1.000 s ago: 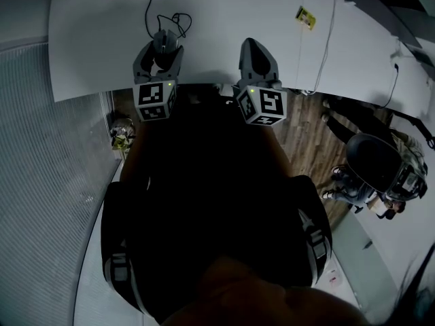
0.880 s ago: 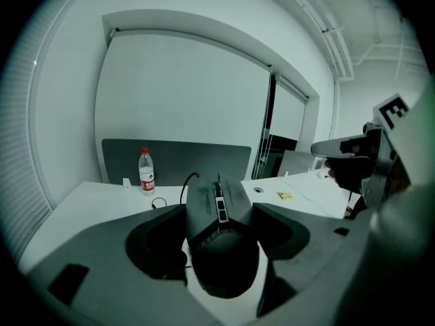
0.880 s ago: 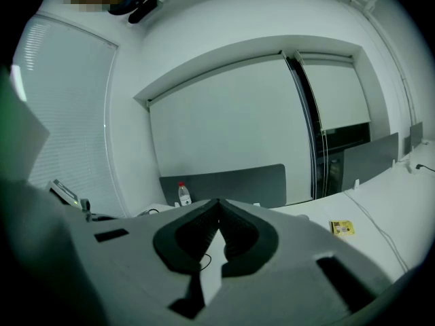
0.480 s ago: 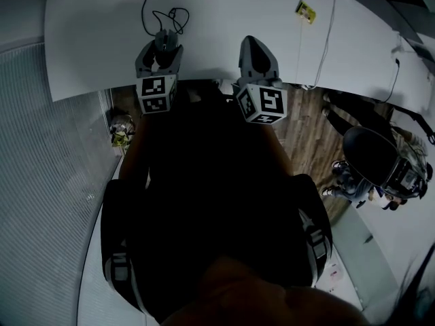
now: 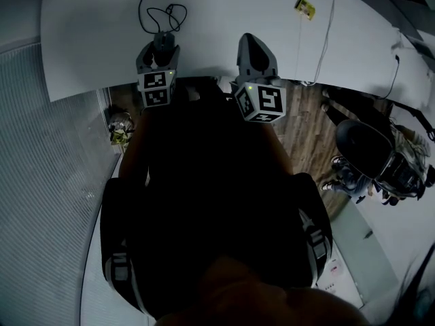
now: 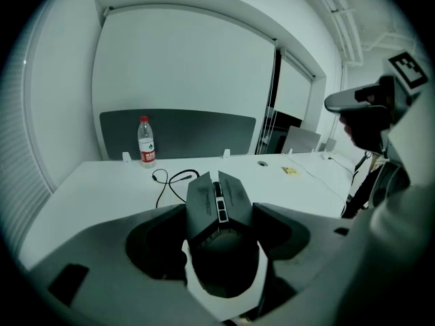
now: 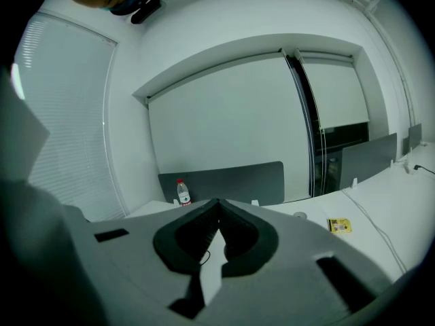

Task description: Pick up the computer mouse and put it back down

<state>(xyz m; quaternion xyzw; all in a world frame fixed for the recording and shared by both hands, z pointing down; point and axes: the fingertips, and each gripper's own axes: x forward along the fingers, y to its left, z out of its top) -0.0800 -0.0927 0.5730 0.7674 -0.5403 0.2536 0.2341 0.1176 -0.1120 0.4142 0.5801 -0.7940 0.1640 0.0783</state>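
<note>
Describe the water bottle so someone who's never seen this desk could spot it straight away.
Find the long white desk; a dark grey divider panel runs along its far edge. Near the panel's left end stands a clear plastic water bottle, upright, the only thing there with a red cap and label.

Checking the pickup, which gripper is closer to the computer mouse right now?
Left. The left gripper has its jaws closed on the computer mouse; the right gripper is off to its right, shut and empty.

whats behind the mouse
Its black cable loops on the white desk; farther back stands a water bottle before a grey partition. The mouse itself hides the cable's near end.
</note>
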